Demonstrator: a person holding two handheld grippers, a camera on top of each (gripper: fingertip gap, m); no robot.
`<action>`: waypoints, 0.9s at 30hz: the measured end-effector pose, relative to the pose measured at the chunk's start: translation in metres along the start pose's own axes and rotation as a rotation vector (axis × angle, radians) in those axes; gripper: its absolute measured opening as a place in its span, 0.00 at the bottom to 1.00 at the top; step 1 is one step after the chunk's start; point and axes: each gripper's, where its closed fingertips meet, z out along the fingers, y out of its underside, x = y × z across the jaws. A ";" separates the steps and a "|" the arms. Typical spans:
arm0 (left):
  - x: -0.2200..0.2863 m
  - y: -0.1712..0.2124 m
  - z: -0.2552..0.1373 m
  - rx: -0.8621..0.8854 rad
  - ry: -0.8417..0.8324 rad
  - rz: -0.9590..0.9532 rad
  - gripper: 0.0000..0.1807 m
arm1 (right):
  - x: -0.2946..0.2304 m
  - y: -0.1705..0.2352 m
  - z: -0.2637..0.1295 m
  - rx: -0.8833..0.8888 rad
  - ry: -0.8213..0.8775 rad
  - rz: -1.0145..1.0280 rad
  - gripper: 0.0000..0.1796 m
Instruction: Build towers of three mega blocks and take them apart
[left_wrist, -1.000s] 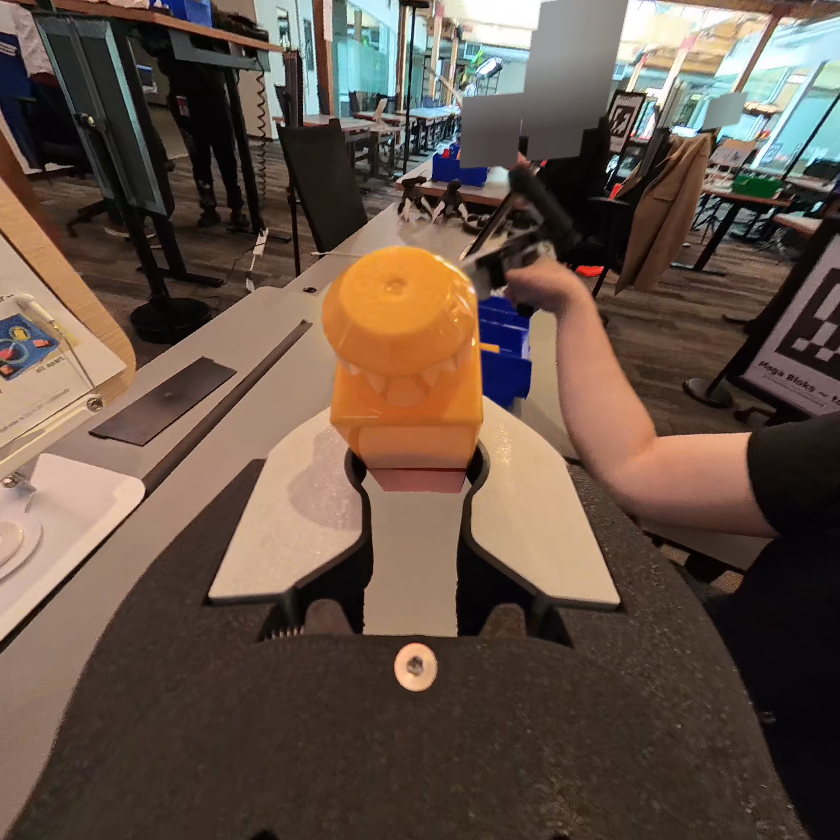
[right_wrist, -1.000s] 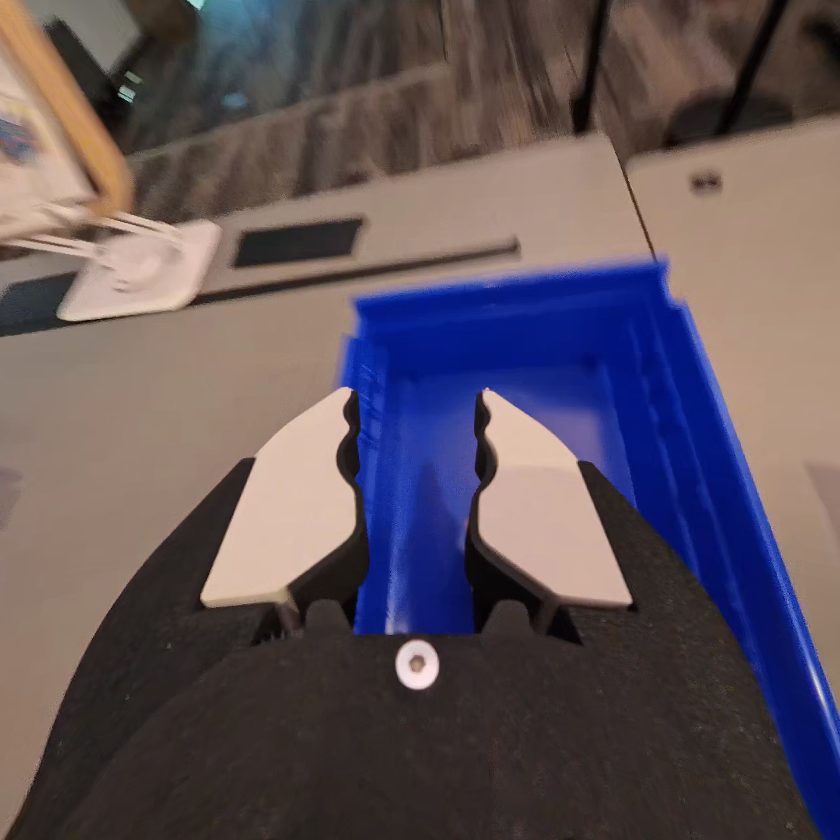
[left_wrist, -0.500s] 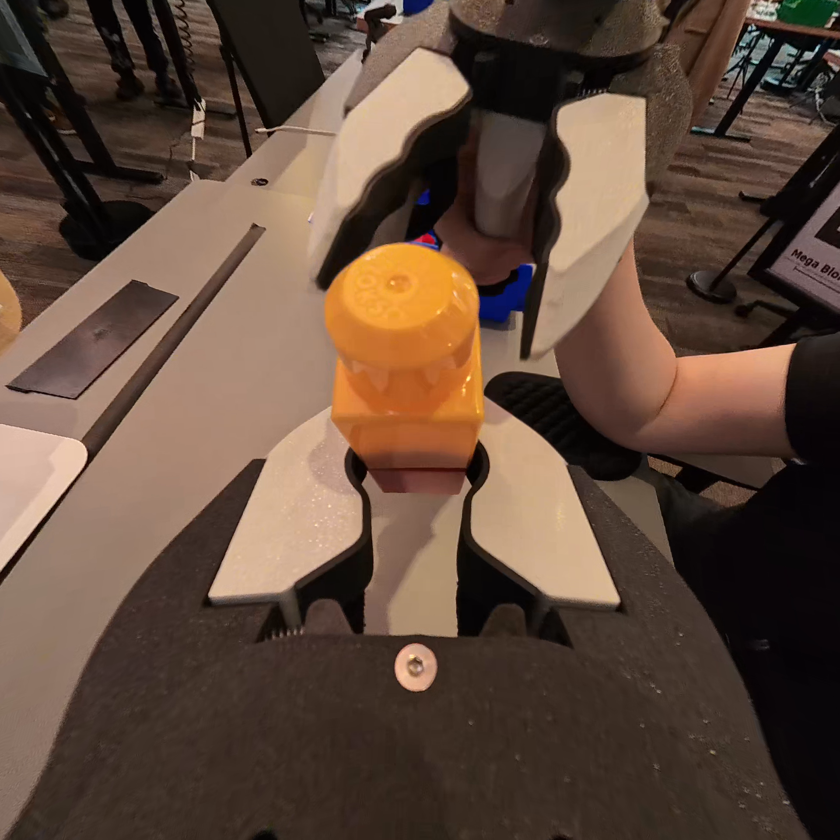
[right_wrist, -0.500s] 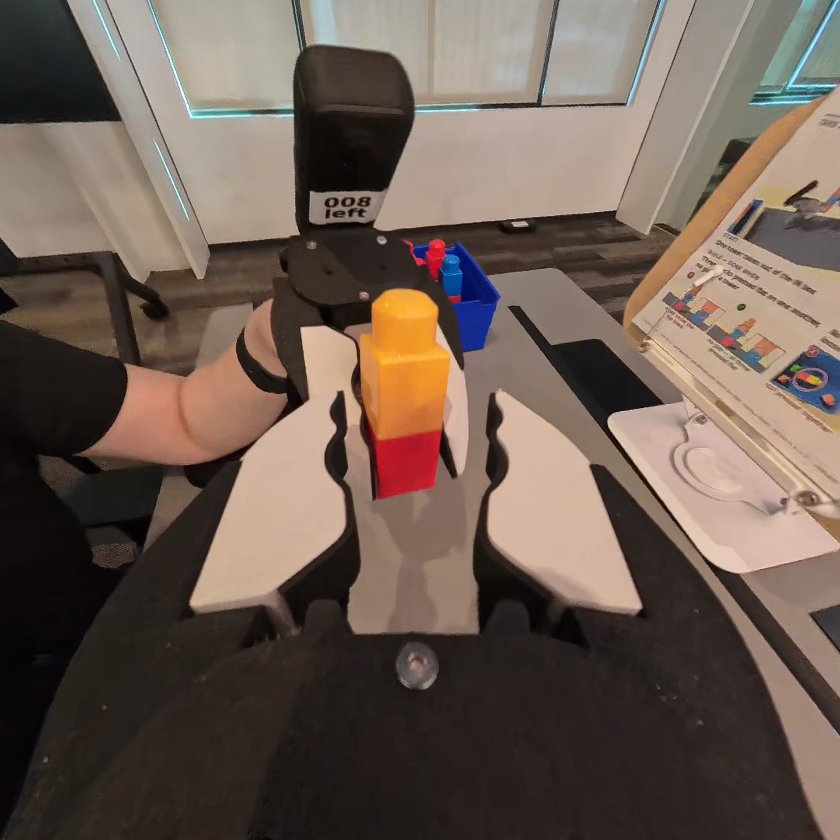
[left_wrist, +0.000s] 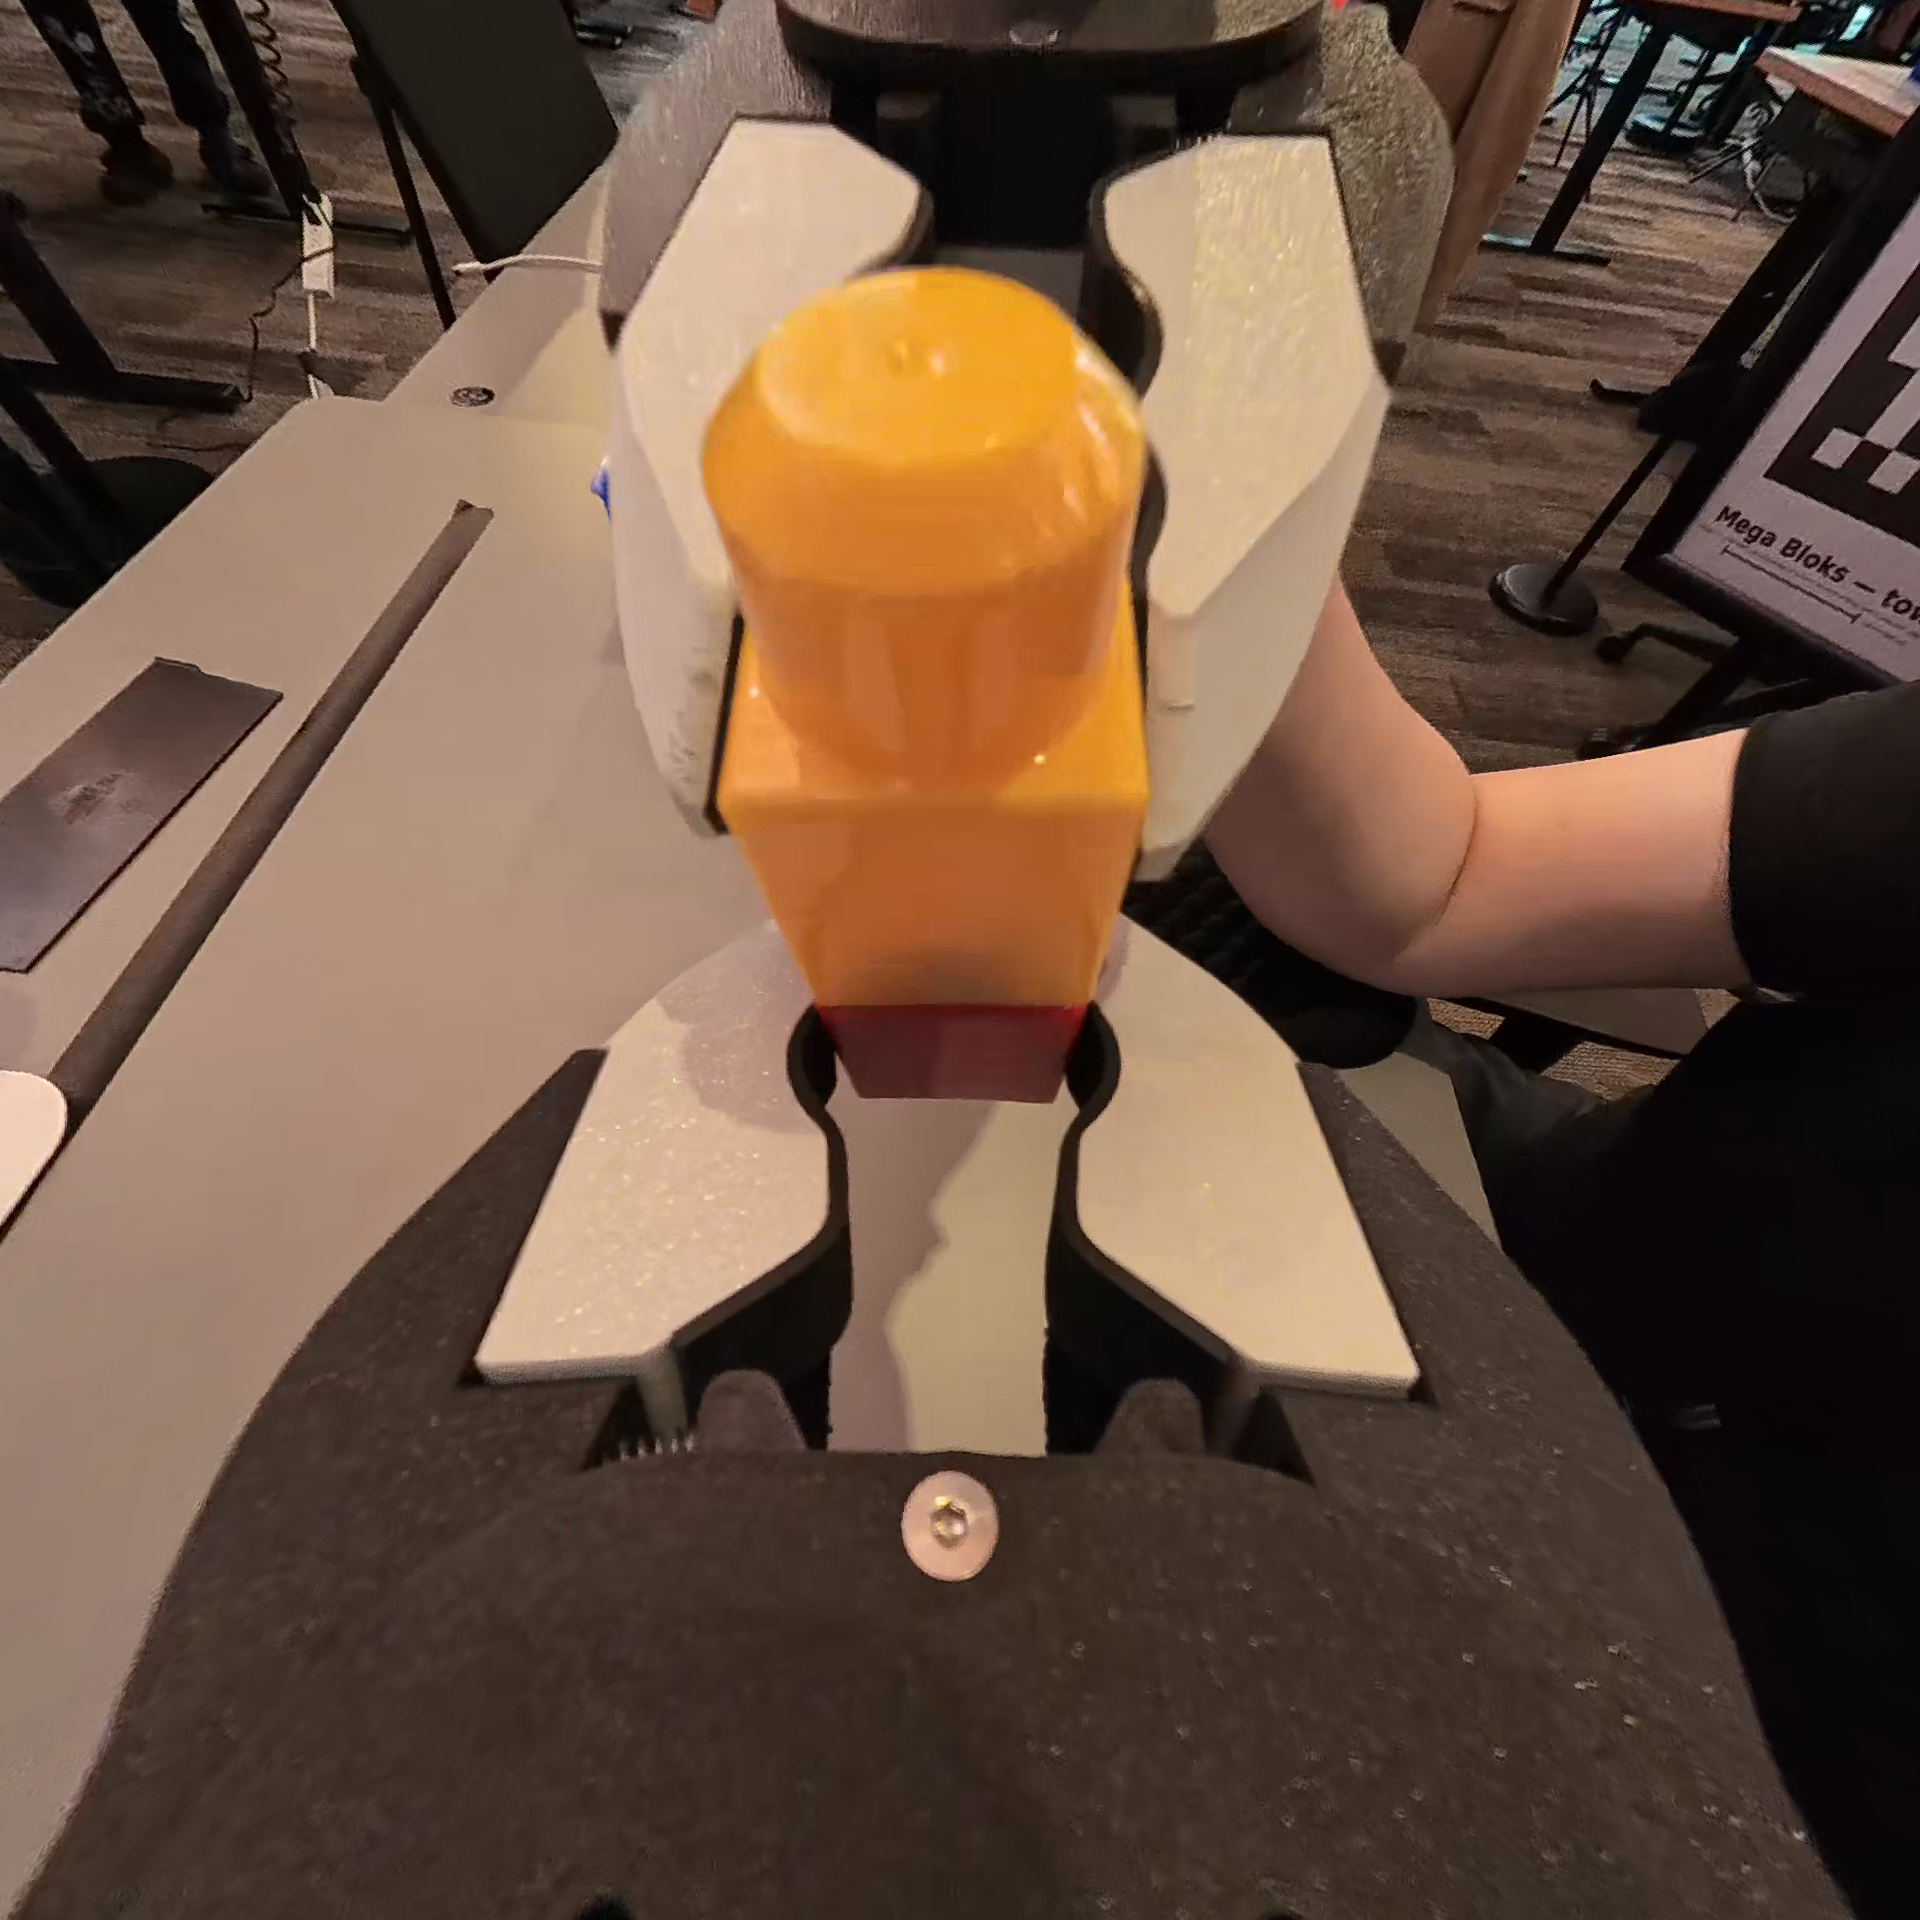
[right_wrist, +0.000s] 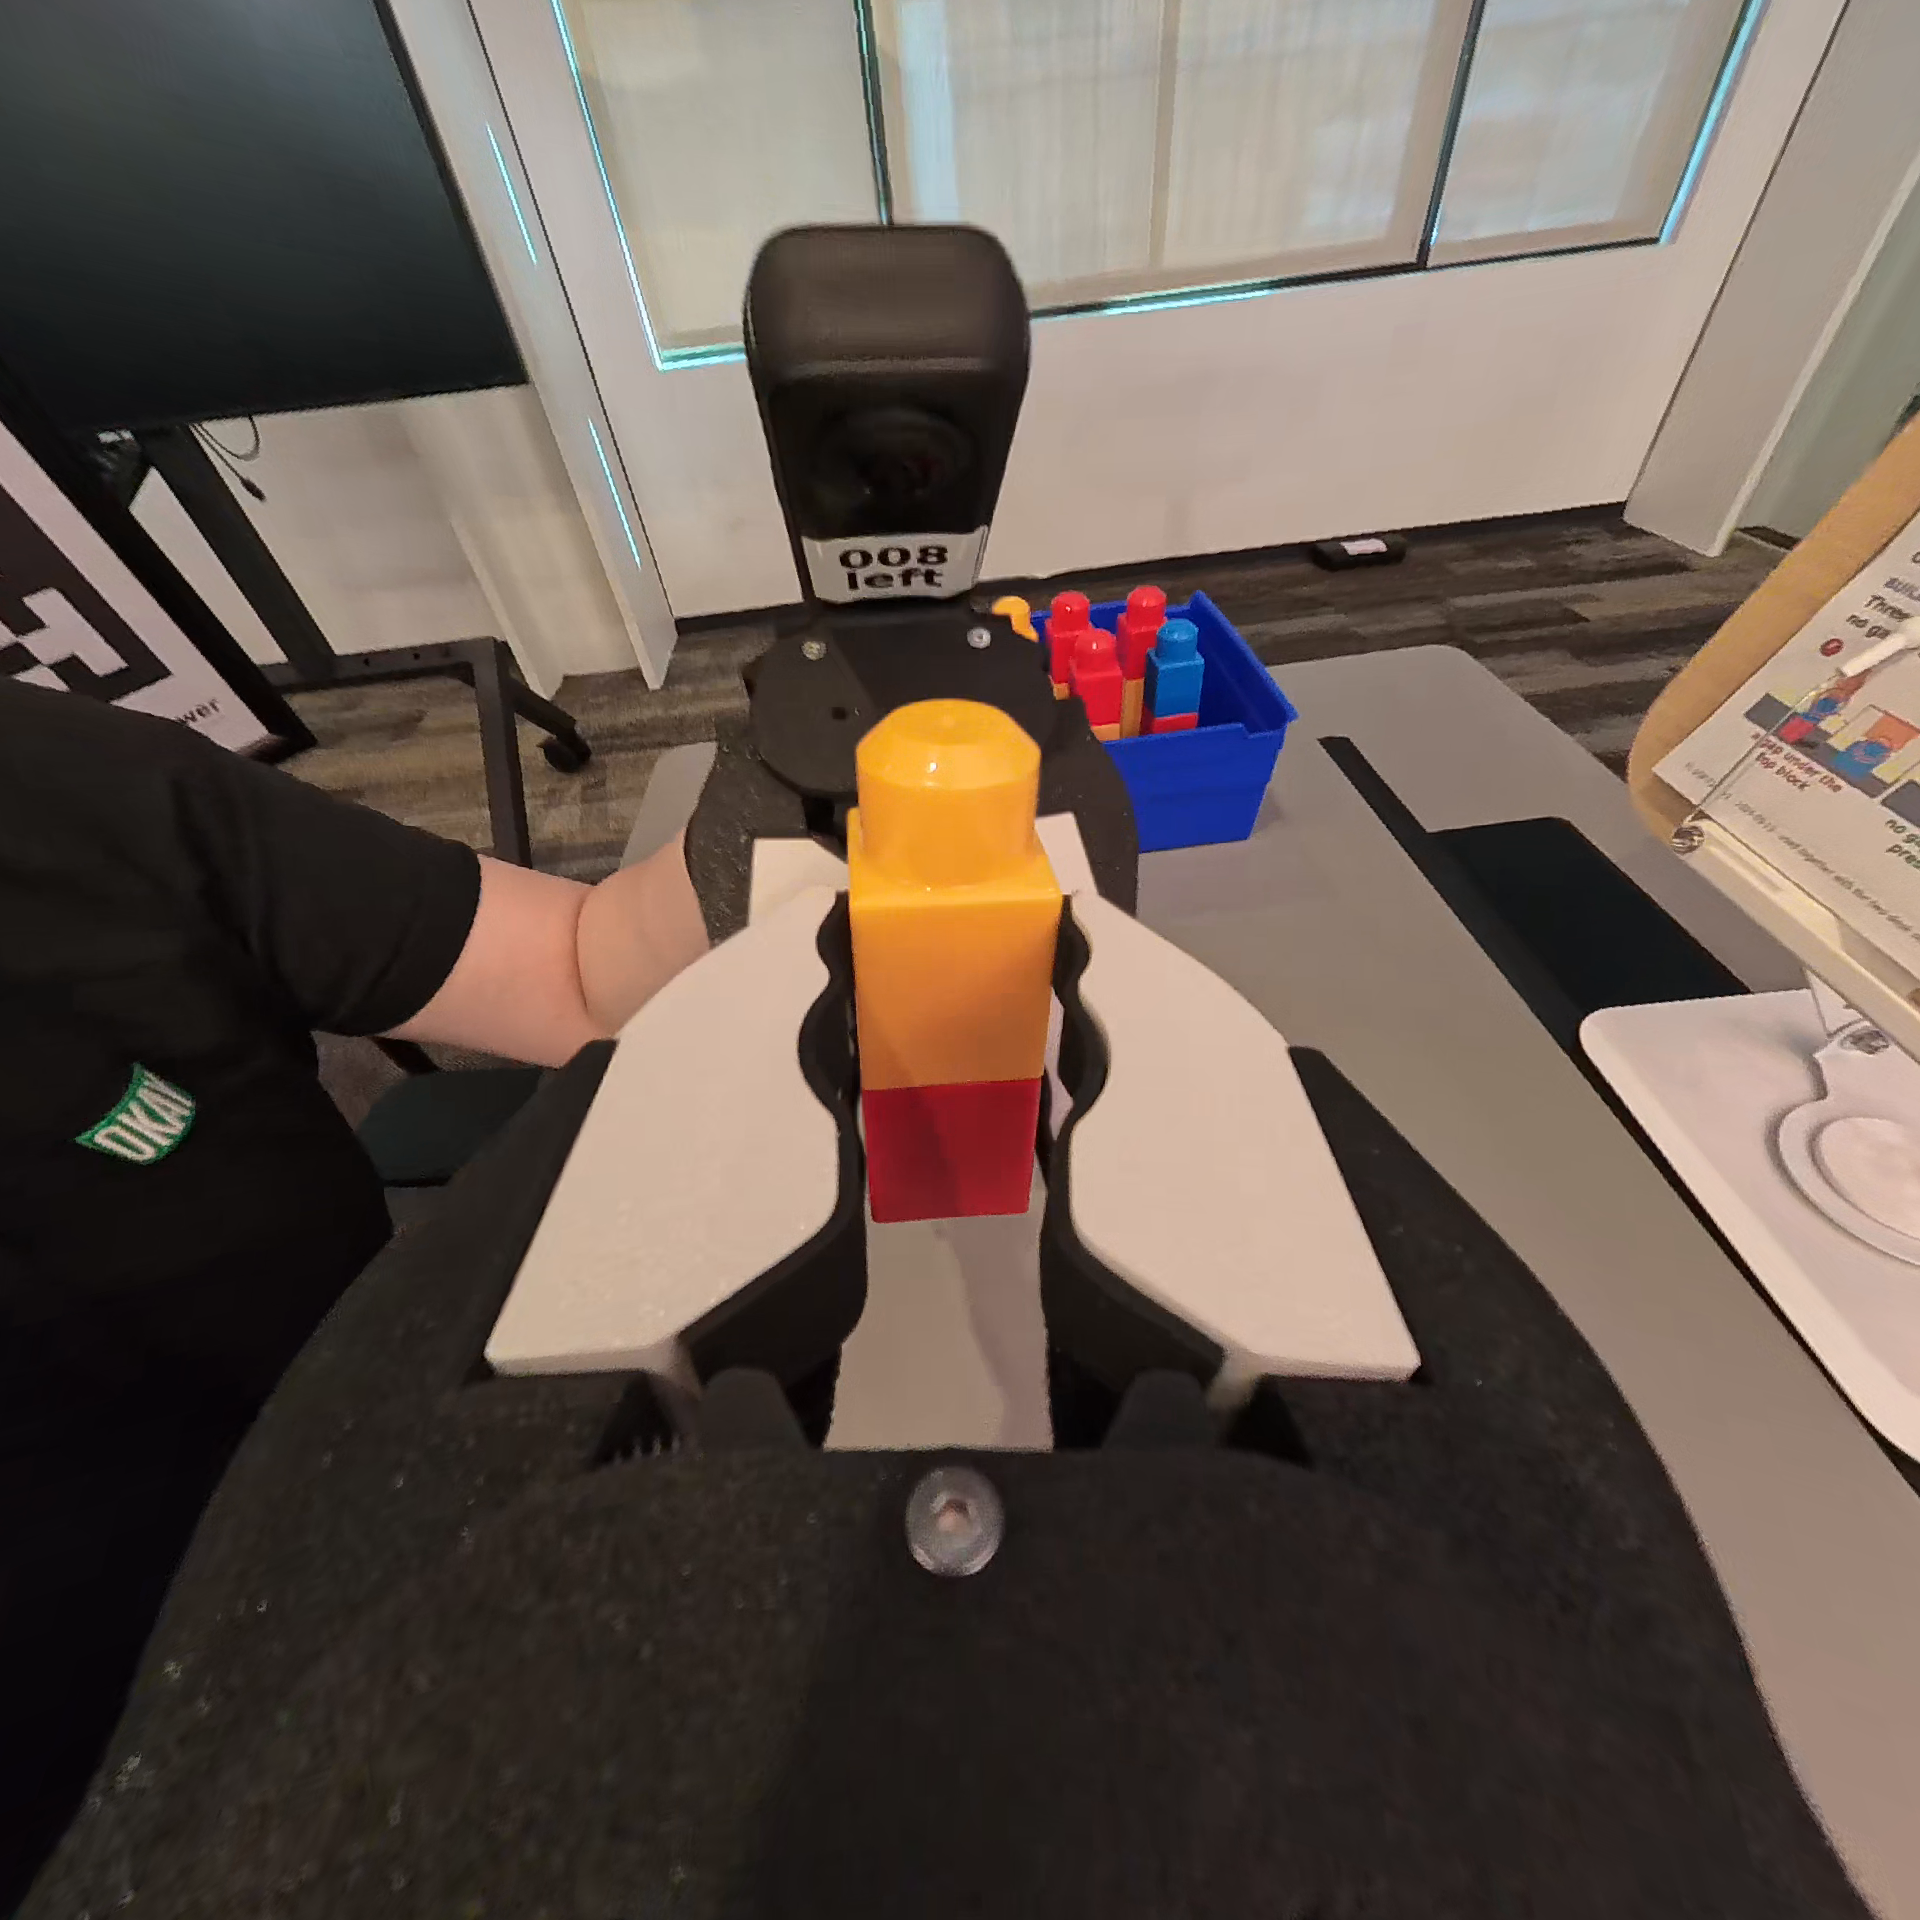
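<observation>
Left wrist view: the left gripper (left_wrist: 951, 1049) is closed on a red block (left_wrist: 951, 1055) under an orange block (left_wrist: 925, 665), held above the grey table (left_wrist: 343, 914); the right gripper (left_wrist: 935, 665) faces it from the far side, jaws flanking the orange block.

Right wrist view: the right gripper (right_wrist: 951, 1039) brackets the orange block (right_wrist: 951, 935); whether it actually grips is unclear; a blue bin (right_wrist: 1195, 769) of blocks sits far right. This looks like disassembly; next, clamp the orange block and pull it off.
</observation>
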 end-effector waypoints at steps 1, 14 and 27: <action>0.000 -0.002 0.002 0.012 0.001 0.001 0.23 | 0.000 0.000 -0.001 0.004 -0.003 0.003 0.20; 0.005 -0.009 0.002 0.060 0.064 -0.067 0.23 | 0.001 -0.006 -0.005 0.035 -0.018 0.003 0.20; 0.014 -0.002 0.009 0.034 0.170 -0.095 0.22 | 0.021 -0.021 -0.131 0.191 0.249 0.036 0.20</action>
